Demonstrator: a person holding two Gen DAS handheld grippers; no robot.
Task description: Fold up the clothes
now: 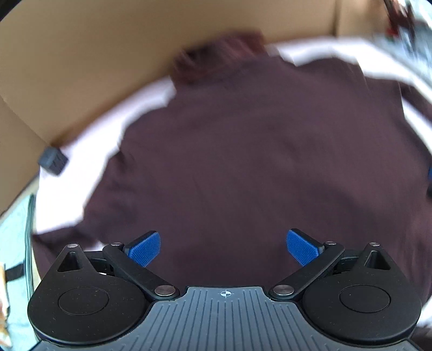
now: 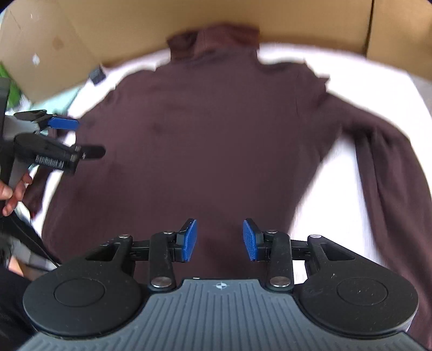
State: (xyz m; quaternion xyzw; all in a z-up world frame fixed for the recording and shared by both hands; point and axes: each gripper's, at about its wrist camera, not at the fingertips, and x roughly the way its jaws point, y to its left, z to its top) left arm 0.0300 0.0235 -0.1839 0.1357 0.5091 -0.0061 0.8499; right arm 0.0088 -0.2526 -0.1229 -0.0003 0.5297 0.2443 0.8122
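Note:
A dark maroon turtleneck top (image 2: 216,135) lies spread flat on a white surface (image 2: 283,56), collar away from me, its long right sleeve (image 2: 391,172) running down the right side. My right gripper (image 2: 220,240) hovers over the hem area with its blue pads (image 2: 190,240) apart and nothing between them. In the left wrist view, the left gripper (image 1: 224,248) stands wide open above the same top (image 1: 256,162), blurred by motion. The left gripper (image 2: 78,137) also shows at the top's left edge in the right wrist view, held by a hand (image 2: 13,189).
Brown cardboard walls (image 2: 162,19) rise behind the white surface (image 1: 81,151). A small dark block (image 2: 97,75) sits at the far left corner, seen also in the left wrist view as a dark block (image 1: 52,160). A person's dark clothing fills the lower left.

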